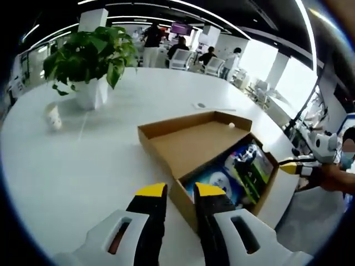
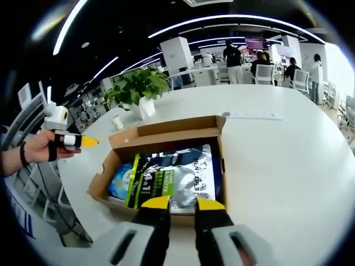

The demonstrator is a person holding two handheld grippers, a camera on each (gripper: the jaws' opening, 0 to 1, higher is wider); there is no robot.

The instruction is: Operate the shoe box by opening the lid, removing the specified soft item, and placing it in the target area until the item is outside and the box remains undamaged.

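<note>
Bright strip lights curved across the dark ceiling of an open office, where several people stood or sat around chairs in the background. A large white table [image 1: 83, 166] filled the foreground, carrying a leafy potted plant [image 1: 91, 55] in a white pot and, near it, a small white cup [image 1: 54, 117]. Well apart from the plant, near the table's edge, a brown cardboard shoe box [image 1: 194, 147] sat with its lid [image 1: 191, 138] folded back flat, the plain inside facing up. Inside the box lay soft plastic packets: a blue-and-white pouch [image 2: 119, 180] and a dark packet with a green band [image 2: 166, 177], both filling the lower compartment. In the left gripper view, the left gripper [image 1: 180, 191] hung just above the box's near corner, its yellow-tipped jaws separated by a narrow gap and holding nothing. In the right gripper view, the right gripper [image 2: 183, 204] hovered at the box's front wall, its jaws likewise slightly parted and empty, just short of the packets. A person's hand [image 2: 39, 149] gripped the other tool's handle at the side of the box.
</note>
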